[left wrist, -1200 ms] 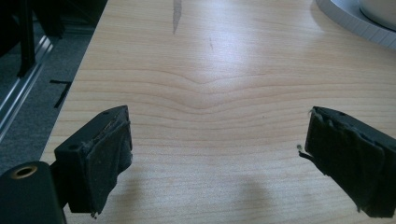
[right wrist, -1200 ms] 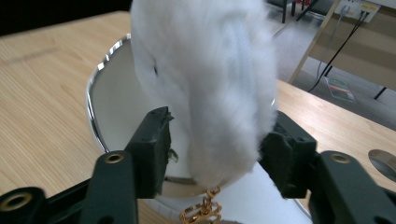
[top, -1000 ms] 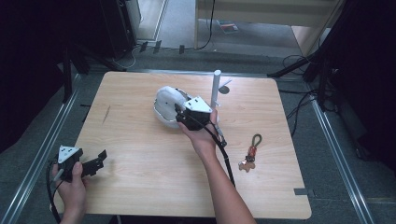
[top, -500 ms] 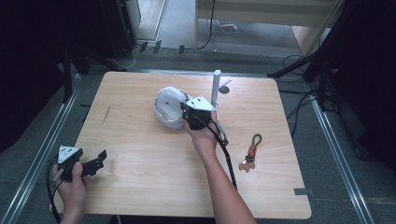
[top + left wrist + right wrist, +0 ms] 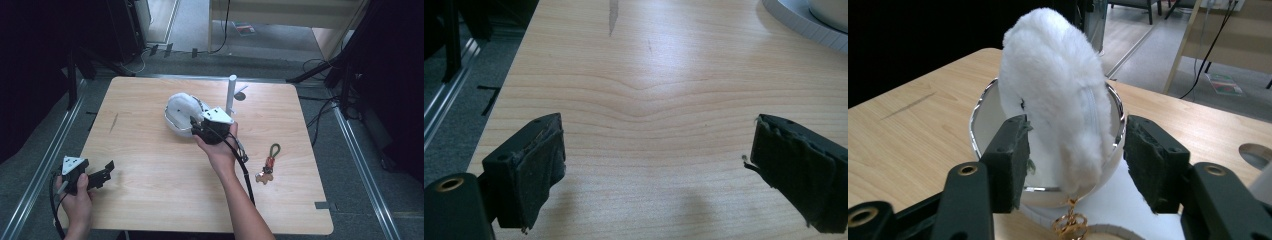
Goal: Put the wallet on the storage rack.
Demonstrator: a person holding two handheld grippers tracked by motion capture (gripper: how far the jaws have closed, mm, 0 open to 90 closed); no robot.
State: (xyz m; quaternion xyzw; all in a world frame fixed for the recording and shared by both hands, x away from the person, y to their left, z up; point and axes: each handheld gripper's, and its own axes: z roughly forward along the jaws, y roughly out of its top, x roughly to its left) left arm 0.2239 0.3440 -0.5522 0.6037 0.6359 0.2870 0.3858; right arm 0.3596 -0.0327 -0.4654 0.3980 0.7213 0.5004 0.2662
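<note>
Both grippers gape, holding nothing: right gripper (image 5: 1075, 165) has neared the white plush (image 5: 1058, 95) (left gripper (image 5: 659, 175) unmoved).

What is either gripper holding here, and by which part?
Nothing is held. The left gripper is open over bare table. The right gripper is open too, its jaws either side of the white fluffy pom-pom without closing on it.

Surface (image 5: 150, 150): pale wood w/ wavy grain. Fluffy pom-pom (image 5: 1058, 85): white, gold clasp (image 5: 1070, 225). Bowl (image 5: 983, 125): white w/ silver rim. Post (image 5: 231, 92): white. Both tongs: black pads. Keychain (image 5: 269, 162): green loop, red & tan bits.
</note>
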